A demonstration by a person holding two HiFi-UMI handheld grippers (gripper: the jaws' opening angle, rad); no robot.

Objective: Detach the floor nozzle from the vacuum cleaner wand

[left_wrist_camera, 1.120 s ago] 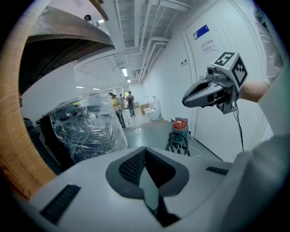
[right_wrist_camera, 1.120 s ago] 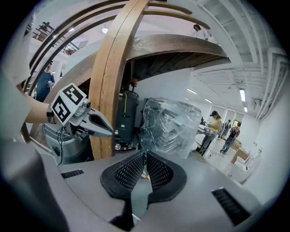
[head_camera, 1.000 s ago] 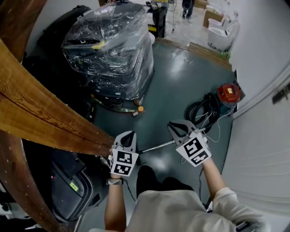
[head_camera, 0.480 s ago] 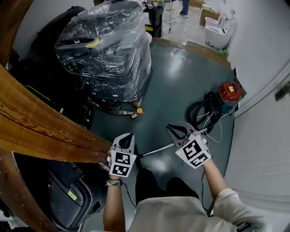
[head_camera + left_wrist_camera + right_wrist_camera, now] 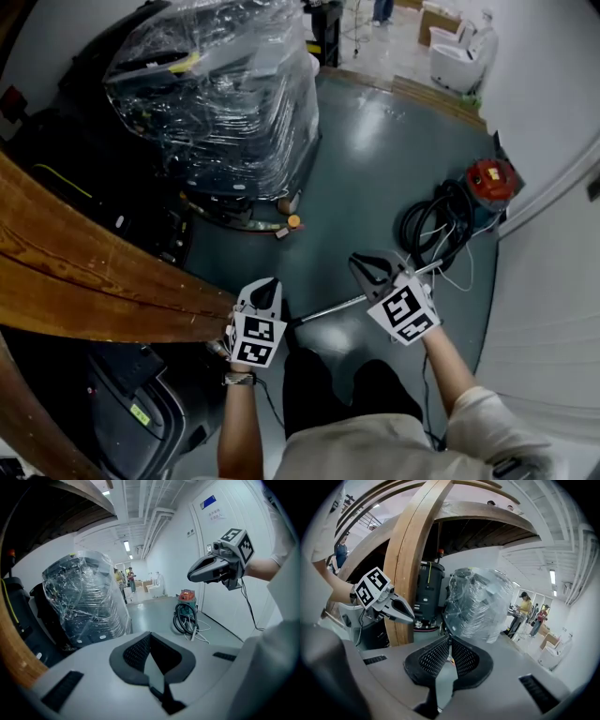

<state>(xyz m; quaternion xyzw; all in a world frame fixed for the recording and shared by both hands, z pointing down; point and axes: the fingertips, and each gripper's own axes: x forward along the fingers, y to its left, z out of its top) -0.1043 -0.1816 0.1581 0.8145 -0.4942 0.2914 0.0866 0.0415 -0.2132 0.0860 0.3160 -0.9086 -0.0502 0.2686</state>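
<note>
A chrome wand (image 5: 328, 308) lies on the grey floor between my two grippers. It runs toward the black hose coil (image 5: 433, 223) and the red vacuum cleaner (image 5: 491, 179) by the right wall. I cannot make out the floor nozzle; the wand's near end disappears by the person's dark legs. My left gripper (image 5: 265, 287) hovers left of the wand, shut and empty. Over the wand's right part is my right gripper (image 5: 362, 265), also shut with nothing in it. The left gripper view shows the right gripper (image 5: 191, 576) above the vacuum (image 5: 187, 595), and the right gripper view shows the left gripper (image 5: 410, 617).
A large machine wrapped in plastic film (image 5: 220, 94) stands on the floor ahead to the left. Curved wooden beams (image 5: 84, 272) and dark equipment (image 5: 131, 412) crowd the left side. A white wall (image 5: 553, 309) closes the right. People stand far off (image 5: 524, 605).
Both grippers have sunk a little toward the floor, still shut. The head view has shifted, so the wrapped machine and the vacuum sit slightly differently in frame.
</note>
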